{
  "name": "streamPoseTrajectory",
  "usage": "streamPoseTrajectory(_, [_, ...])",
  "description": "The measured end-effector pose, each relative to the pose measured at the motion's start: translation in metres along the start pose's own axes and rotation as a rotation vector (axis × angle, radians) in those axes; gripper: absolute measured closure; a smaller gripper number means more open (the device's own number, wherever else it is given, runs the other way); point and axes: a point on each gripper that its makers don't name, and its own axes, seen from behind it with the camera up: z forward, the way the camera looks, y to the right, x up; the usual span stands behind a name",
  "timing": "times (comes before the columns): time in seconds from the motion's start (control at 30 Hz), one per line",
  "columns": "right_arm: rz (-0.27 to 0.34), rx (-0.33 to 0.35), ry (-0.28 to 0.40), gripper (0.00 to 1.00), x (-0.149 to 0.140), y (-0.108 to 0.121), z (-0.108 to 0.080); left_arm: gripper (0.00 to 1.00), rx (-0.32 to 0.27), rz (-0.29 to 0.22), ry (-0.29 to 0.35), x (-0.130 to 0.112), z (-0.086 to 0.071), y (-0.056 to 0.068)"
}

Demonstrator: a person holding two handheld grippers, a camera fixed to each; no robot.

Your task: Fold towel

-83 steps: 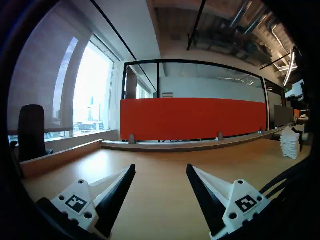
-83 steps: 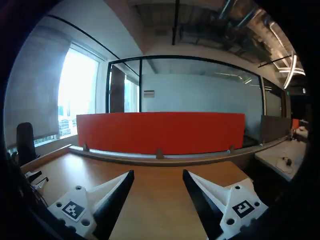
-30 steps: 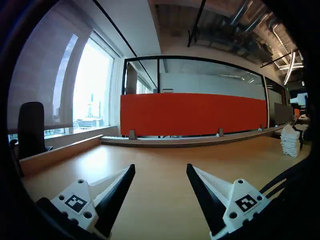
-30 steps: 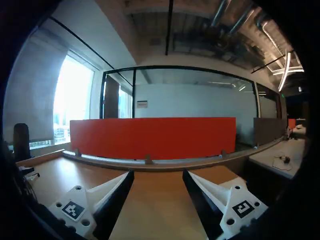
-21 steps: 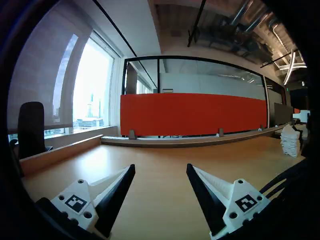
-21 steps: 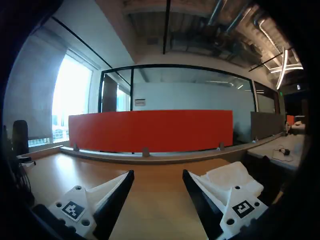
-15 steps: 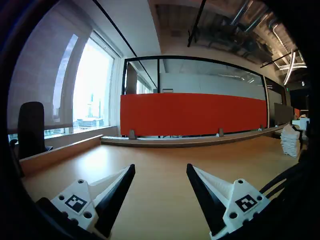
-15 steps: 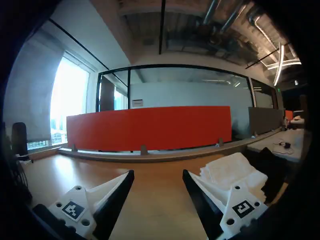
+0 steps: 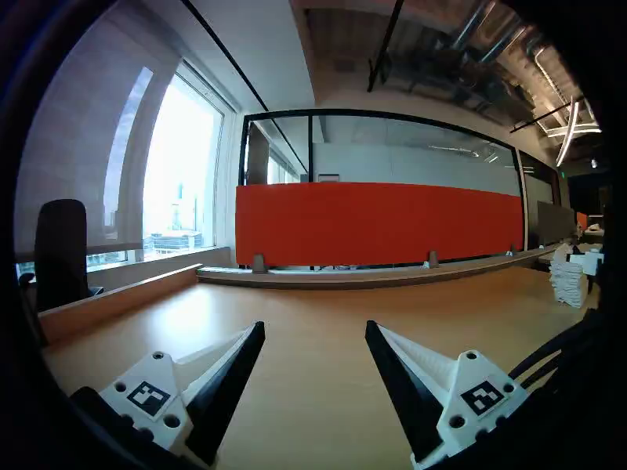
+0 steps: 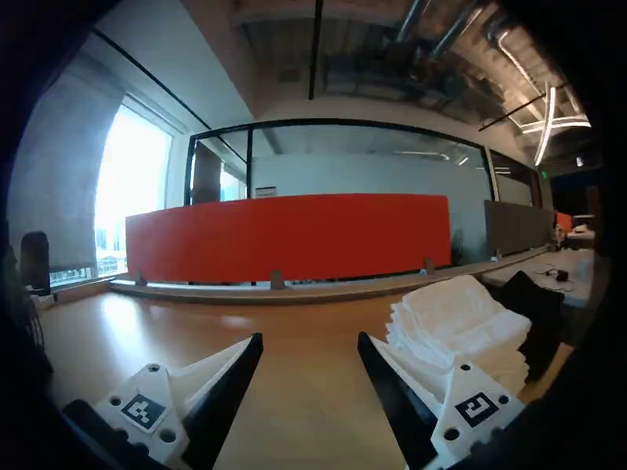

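office desk [image 9: 313, 309] of pale wood runs beneath both claws. in the left gripper view, a dark chair [image 9: 61, 251] stands at far left beside a bright window [image 9: 179, 188]. a red divider [image 9: 376, 223] closes off the back of the desk. a stack of folded white towels [image 9: 568, 282] sits at the far right edge, well apart from the left gripper [image 9: 313, 325]. that claw hangs low over bare wood, its two fingers spread wide with nothing between them.

in the right gripper view, the right gripper [image 10: 309, 337] is likewise wide open and empty above the desk surface. the stack of folded white towels lies just beyond and to the right of its right finger; whether the finger touches the pile cannot be told. a black object [image 10: 541, 313] rests against the far side of the stack, with a second, white desk [image 10: 568, 262] behind it.
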Motion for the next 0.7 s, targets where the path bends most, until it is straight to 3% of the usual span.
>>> streamPoseTrajectory(0.37, [-0.024,0.010,-0.008,0.06,-0.014,-0.007,0.000,0.05,0.000,0.000,0.000,0.000,0.000,0.000])
streamPoseTrajectory(0.7, [-0.050,0.008,0.006,0.06,-0.010,-0.014,-0.003,0.05,0.000,0.000,0.000,0.000,0.000,0.001])
